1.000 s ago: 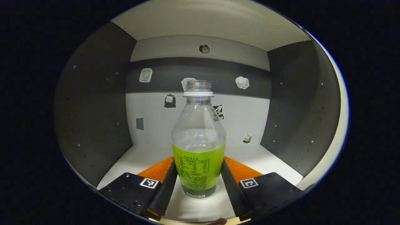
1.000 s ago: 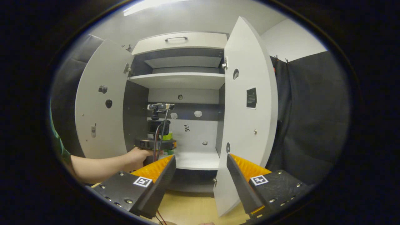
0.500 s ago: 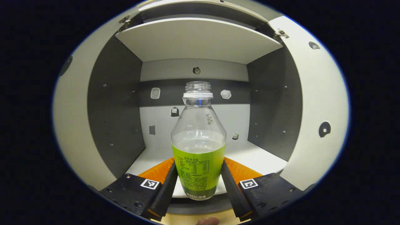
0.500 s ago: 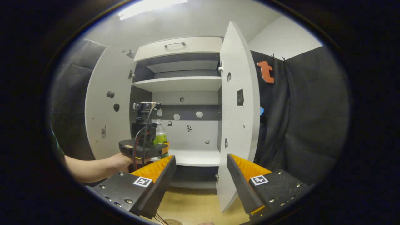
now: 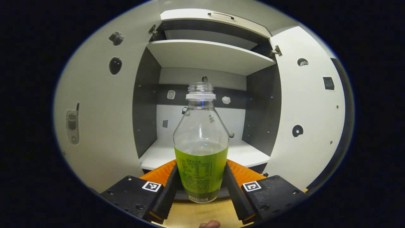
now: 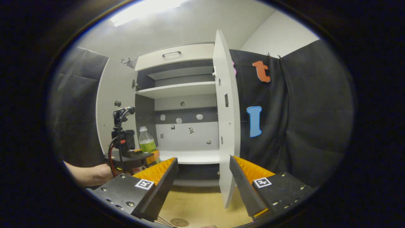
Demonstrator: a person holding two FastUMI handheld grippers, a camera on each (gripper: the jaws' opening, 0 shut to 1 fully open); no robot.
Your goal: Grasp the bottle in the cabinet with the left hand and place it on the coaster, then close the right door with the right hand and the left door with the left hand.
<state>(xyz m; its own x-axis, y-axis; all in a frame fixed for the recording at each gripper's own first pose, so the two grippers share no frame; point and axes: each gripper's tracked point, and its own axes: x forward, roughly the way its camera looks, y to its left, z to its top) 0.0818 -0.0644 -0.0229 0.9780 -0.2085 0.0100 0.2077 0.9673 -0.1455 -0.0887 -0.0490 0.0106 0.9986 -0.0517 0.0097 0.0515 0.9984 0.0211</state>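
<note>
1. Behind everything stands the cabinet (image 5: pixel 205 57), both doors swung wide.
2. Bottle (image 5: pixel 201 148), upright and uncapped, hangs in front of the lower shelf (image 5: pixel 243 155), outside the cabinet.
3. Left gripper (image 5: pixel 201 190) pinches its labelled base from both sides.
4. Right gripper (image 6: pixel 204 177) is spread with nothing between its fingers, near the right door (image 6: pixel 226 126), above the wooden table (image 6: pixel 196 209).

1. The bottle (image 5: pixel 201 148) is clear plastic, no cap, white ring at the neck, green label round the lower half. It's upright, pinched on both sides at the label, out in front of the cabinet (image 5: pixel 205 57).
2. Cabinet's white outside, grey inside, stickers on the back wall. Left door (image 5: pixel 95 110) and right door (image 5: pixel 308 110) both wide open.
3. Coaster (image 6: pixel 179 222) is a small round disc flat on the wooden tabletop, nothing on it.
</note>
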